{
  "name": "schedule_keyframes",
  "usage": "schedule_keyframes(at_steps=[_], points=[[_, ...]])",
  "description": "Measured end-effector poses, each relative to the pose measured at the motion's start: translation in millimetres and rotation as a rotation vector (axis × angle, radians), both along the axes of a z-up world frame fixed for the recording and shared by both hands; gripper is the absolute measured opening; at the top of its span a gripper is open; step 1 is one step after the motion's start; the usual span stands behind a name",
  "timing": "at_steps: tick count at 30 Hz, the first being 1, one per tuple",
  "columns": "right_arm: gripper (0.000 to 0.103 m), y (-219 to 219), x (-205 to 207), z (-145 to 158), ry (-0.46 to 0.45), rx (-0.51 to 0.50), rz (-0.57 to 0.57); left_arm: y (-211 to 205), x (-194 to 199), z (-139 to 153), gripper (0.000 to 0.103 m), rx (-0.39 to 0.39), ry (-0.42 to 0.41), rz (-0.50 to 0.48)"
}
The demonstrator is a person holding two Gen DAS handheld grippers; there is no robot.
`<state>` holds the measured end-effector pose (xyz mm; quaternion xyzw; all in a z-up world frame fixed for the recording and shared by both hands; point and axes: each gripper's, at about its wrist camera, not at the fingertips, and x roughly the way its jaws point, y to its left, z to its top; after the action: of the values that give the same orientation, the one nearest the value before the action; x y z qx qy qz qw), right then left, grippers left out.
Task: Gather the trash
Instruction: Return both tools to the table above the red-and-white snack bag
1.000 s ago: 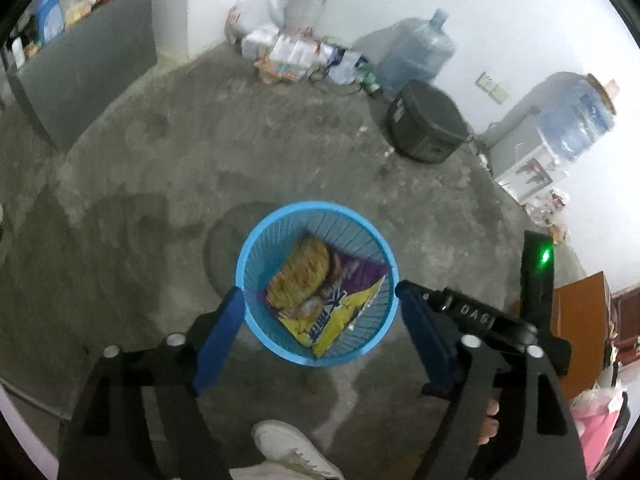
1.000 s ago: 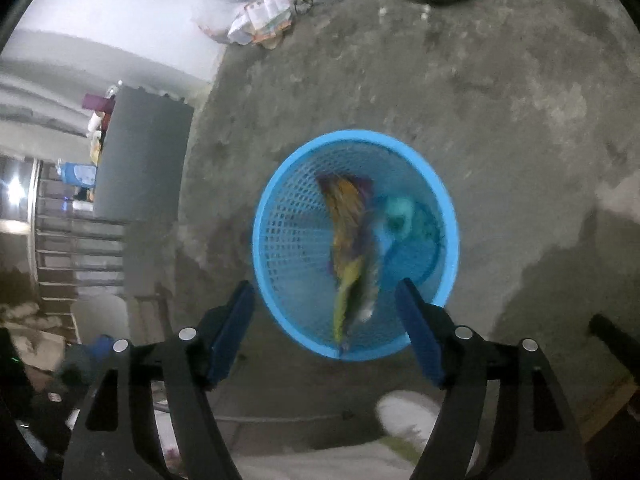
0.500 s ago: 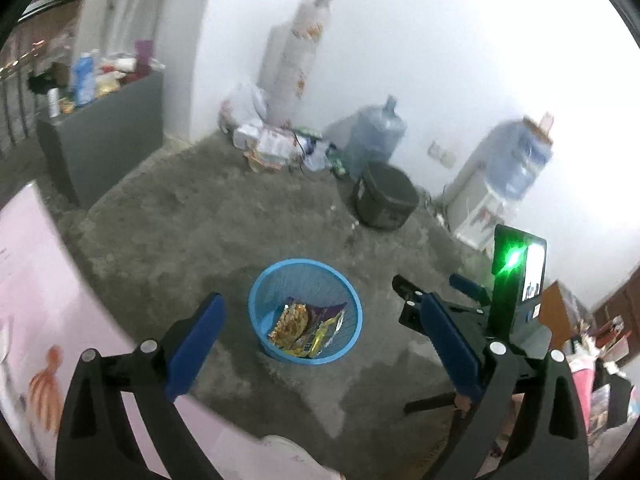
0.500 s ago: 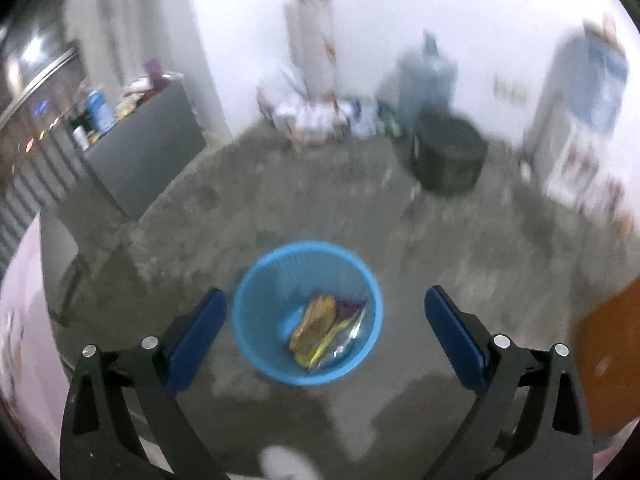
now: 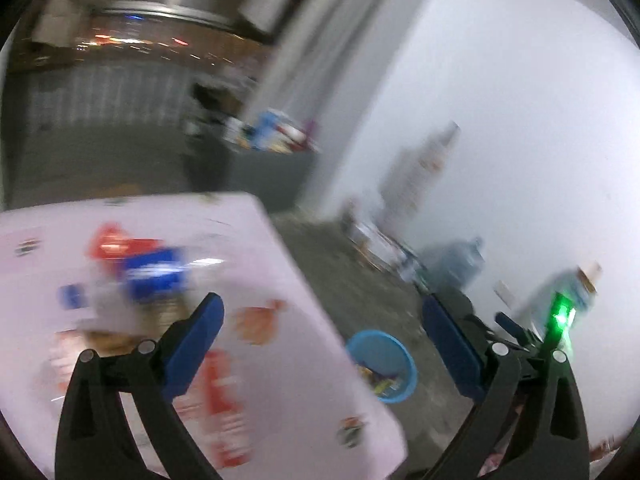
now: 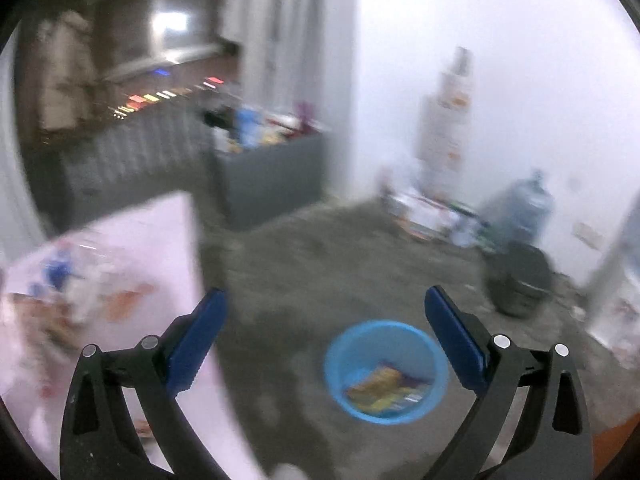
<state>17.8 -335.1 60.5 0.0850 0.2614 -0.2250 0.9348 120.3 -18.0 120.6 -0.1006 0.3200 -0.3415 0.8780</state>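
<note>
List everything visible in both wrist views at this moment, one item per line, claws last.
Basket: one, blue, on the floor right of the table.
Wrappers: several, yellow and purple, inside the basket.
Table: one, pink cloth, left; blurred red and blue items on it.
Water jug: one, bluish, by the white wall.
Dark round container: one, on the floor near the jug.
Grey counter: one, cluttered, behind.
Left claw: open, empty.
Right claw: open, empty.

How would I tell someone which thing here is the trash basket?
Start at the pink-covered table, then look to the bare grey concrete floor beside it. The round blue plastic mesh basket stands alone there, holding yellow snack wrappers; nothing else on the floor is bright blue and open-topped.
</note>
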Motion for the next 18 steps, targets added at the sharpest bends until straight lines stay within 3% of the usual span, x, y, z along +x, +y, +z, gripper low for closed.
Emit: schedule_keyframes(at_steps=[7, 12, 18], points=[[0.095, 52.4, 34.0, 8.1, -0.048, 0.057, 0.240, 139.9, -36.1, -4.0, 0.097, 0.031, -0.058, 0.339], [0.095, 78.4, 60.7, 5.8, -0.001, 0.139, 0.355, 166.3, -63.8, -25.5, 0.097, 0.039, -0.049, 0.415], [0.095, 111.7, 72.7, 2.6, 0.043, 0.191, 0.442, 167.0, -58.2, -52.5, 0.097, 0.061, -0.009, 0.453]])
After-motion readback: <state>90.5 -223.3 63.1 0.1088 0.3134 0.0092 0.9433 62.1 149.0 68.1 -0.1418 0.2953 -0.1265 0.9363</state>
